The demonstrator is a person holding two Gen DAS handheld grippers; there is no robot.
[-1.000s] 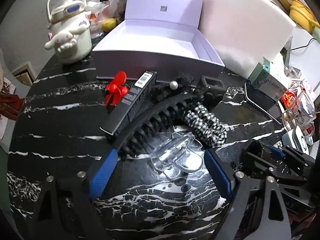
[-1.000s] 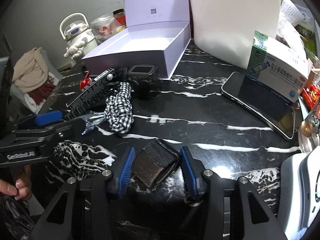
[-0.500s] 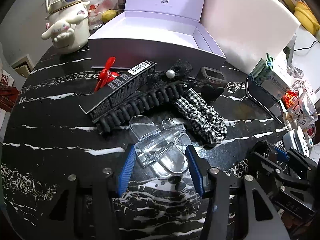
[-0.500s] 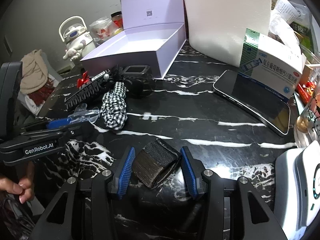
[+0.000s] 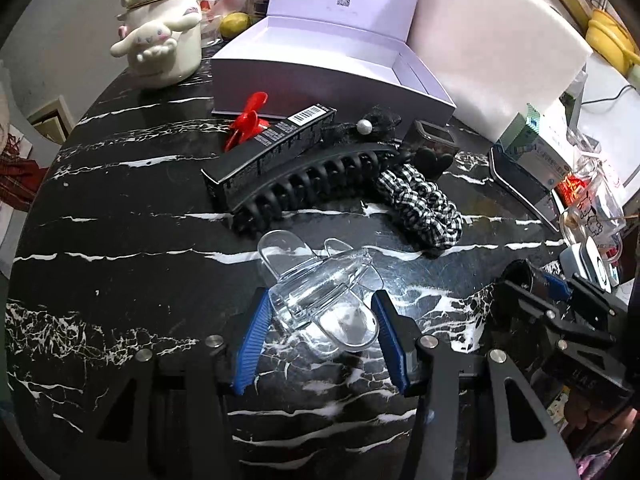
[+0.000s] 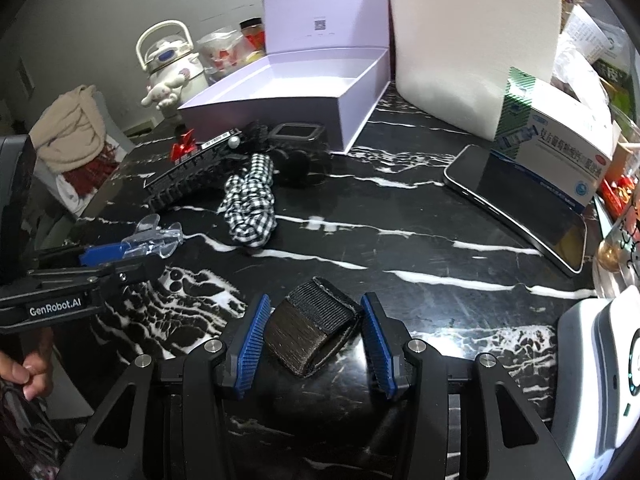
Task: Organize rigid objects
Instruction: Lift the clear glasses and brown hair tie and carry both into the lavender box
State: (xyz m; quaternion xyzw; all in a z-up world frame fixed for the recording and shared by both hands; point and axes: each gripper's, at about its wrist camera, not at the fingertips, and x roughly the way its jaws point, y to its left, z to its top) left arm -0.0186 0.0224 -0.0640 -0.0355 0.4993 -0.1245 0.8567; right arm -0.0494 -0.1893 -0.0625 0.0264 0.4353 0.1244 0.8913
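My left gripper (image 5: 318, 336) is shut on a clear plastic hair clip (image 5: 316, 292) just above the black marble table (image 5: 120, 272); the clip also shows in the right wrist view (image 6: 154, 238). My right gripper (image 6: 314, 334) is shut on a black and brown strap roll (image 6: 314, 324). Beyond lie a long black claw clip (image 5: 316, 180), a black barcode box (image 5: 272, 148), a red clip (image 5: 246, 122), a black pearl bow (image 5: 366, 124), a checked scrunchie (image 5: 420, 208) and a small black frame clip (image 5: 430, 144). The open lilac box (image 5: 332, 68) stands behind them.
A white cartoon kettle (image 5: 160, 40) stands at the back left. A phone (image 6: 516, 204) leans on a medicine box (image 6: 556, 152) at the right. A white foam board (image 6: 468, 40) stands behind. A white device (image 6: 600, 368) sits near right.
My left gripper closed from wide open onto the clear clip and pulled it back from the pile. My right gripper keeps holding the strap roll, nearly still.
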